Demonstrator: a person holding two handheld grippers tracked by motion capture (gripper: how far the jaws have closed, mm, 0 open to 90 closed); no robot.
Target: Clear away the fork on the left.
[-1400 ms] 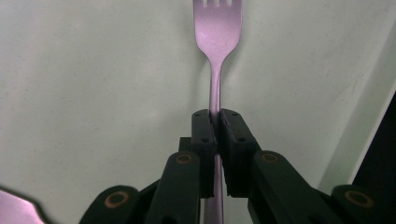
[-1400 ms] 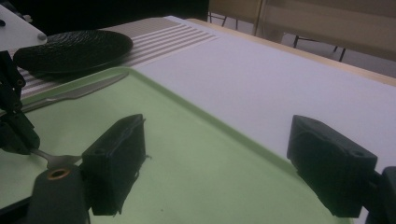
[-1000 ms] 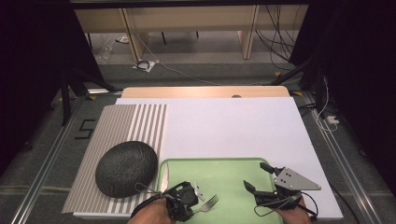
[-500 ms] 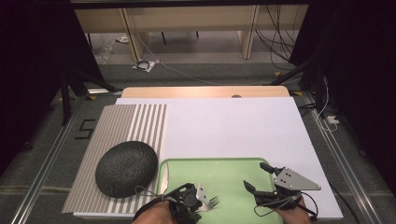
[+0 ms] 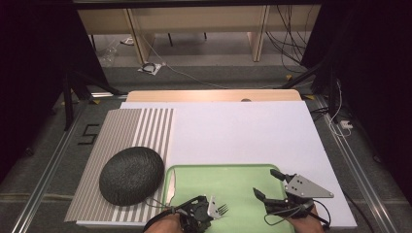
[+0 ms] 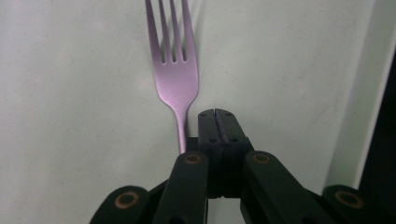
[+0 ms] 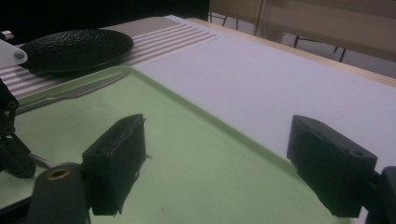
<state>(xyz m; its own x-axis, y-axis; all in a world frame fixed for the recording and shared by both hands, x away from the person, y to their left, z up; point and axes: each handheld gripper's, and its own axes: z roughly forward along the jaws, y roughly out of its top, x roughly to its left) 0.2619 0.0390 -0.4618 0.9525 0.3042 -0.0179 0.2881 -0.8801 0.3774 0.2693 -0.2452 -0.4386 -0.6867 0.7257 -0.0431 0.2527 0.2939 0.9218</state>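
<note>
the left gripper (image 5: 210,209) sits at the near edge of the table, over the near left part of the green tray (image 5: 233,174). in the left gripper view its jaws are pressed together, and the fork (image 6: 176,70) lies just beside them on their left, its thin handle running down along the jaw. whether the handle is truly pinched between the jaws or only resting against their side i cannot tell; the seam between them looks closed with nothing in it. the fork's prongs point away from the hand, toward the middle of the tray, and it seems to lie flat on the tray floor.

the right gripper (image 5: 271,186) hovers over the near right part of the same tray, jaws spread wide with nothing between them. its own view looks low across the tray toward the far left, likely waiting its turn rather than reaching for anything.

a knife (image 7: 70,92) lies along the tray's left rim, blade pointing far. just left of the tray a dark round plate (image 5: 131,174) rests on the striped mat (image 5: 126,128), which lies over the left part of the white board (image 5: 243,131). the layout suggests a place setting: cutlery gathered on the tray, the plate already set on the mat, so the fork probably belongs beside it.
</note>
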